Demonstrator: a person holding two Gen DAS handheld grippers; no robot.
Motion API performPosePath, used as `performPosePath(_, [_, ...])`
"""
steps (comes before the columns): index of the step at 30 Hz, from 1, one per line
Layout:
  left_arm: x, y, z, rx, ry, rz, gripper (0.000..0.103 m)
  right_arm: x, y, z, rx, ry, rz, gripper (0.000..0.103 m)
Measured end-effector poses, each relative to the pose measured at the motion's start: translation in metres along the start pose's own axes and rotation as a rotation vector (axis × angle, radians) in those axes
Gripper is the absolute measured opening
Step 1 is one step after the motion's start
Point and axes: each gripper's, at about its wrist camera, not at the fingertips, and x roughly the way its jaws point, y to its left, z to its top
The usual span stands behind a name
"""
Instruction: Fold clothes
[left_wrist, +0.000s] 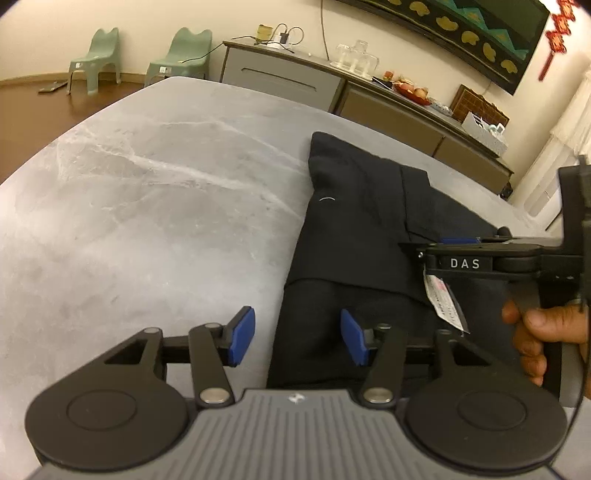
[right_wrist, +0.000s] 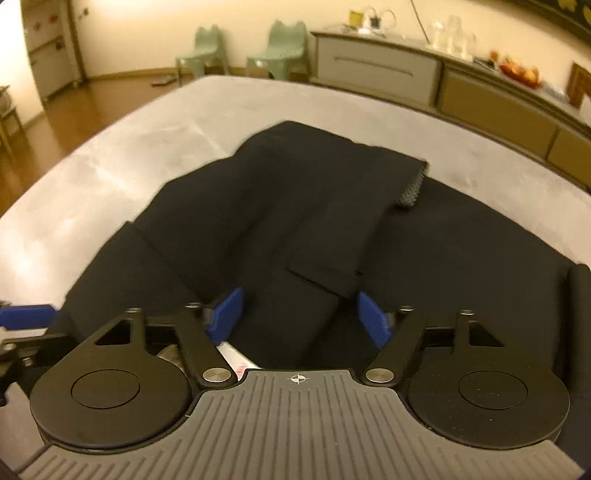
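Observation:
A dark navy garment (left_wrist: 354, 221) lies partly folded on a grey marbled table (left_wrist: 147, 184), with a flap laid over its middle. My left gripper (left_wrist: 297, 338) is open and empty, straddling the garment's near left edge. The right gripper (left_wrist: 458, 245) shows in the left wrist view, low over the cloth at the right, held by a hand (left_wrist: 535, 339). In the right wrist view the garment (right_wrist: 314, 206) fills the centre and my right gripper (right_wrist: 301, 319) is open and empty just above it. A white tag (right_wrist: 236, 360) shows below its left finger.
A long grey sideboard (left_wrist: 369, 96) with glassware and fruit stands behind the table. Two green plastic chairs (left_wrist: 177, 55) stand on the wooden floor at the far left. The table's left half (left_wrist: 110, 221) is bare stone surface. The left gripper's blue pad (right_wrist: 26, 315) shows at the left edge of the right wrist view.

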Motion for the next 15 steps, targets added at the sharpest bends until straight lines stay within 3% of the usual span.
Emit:
performPosePath(4, [-0.010, 0.000, 0.001, 0.008, -0.030, 0.017, 0.052, -0.003, -0.016, -0.005, 0.109, 0.009, 0.023, 0.076])
performPosePath(10, [-0.008, -0.006, 0.001, 0.039, -0.012, 0.013, 0.052, -0.009, -0.041, -0.013, 0.273, 0.022, 0.056, 0.073])
performPosePath(15, [-0.005, 0.004, 0.001, -0.031, 0.009, 0.009, 0.054, 0.018, 0.017, 0.019, 0.087, 0.074, -0.010, 0.076])
